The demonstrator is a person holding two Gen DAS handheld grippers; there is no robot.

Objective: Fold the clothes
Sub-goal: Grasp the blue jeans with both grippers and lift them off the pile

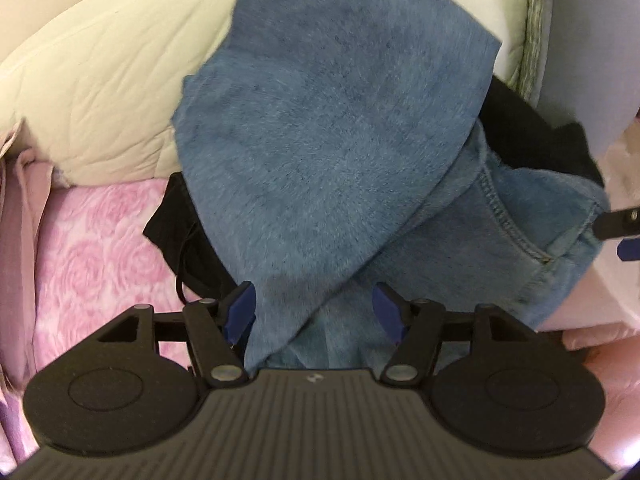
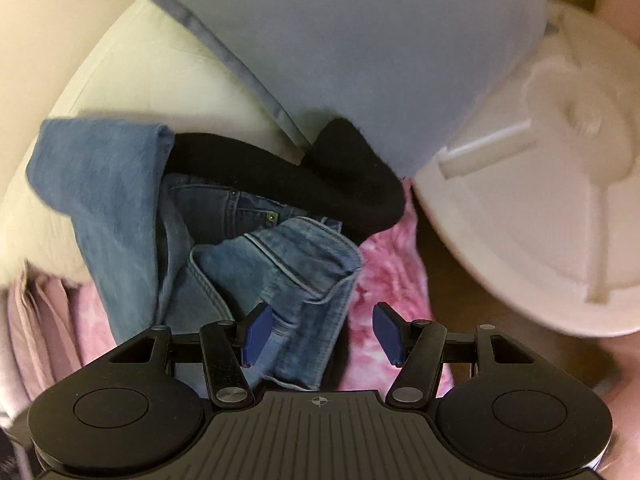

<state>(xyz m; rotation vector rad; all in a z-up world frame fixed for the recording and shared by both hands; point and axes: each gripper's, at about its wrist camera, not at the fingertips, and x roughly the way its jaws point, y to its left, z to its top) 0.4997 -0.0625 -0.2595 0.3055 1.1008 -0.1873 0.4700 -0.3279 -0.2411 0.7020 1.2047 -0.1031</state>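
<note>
A pair of blue jeans (image 1: 320,140) lies crumpled on the bed, one broad leg draped over the rest. My left gripper (image 1: 314,312) hovers close above its near edge, jaws wide apart, with denim lying between the blue pads (image 1: 240,308) but not pinched. In the right wrist view the jeans (image 2: 280,264) show a folded, stitched hem end. My right gripper (image 2: 322,334) is open over that end, the denim near its left pad (image 2: 256,332). A tip of the right gripper (image 1: 624,232) shows at the left wrist view's right edge.
A black garment (image 2: 320,176) lies under and behind the jeans. The pink rose-patterned bedspread (image 1: 100,248) is underneath. A cream pillow (image 1: 120,80) sits behind, a pale blue cushion (image 2: 360,40) beyond it. A white round plastic object (image 2: 540,200) stands at the right.
</note>
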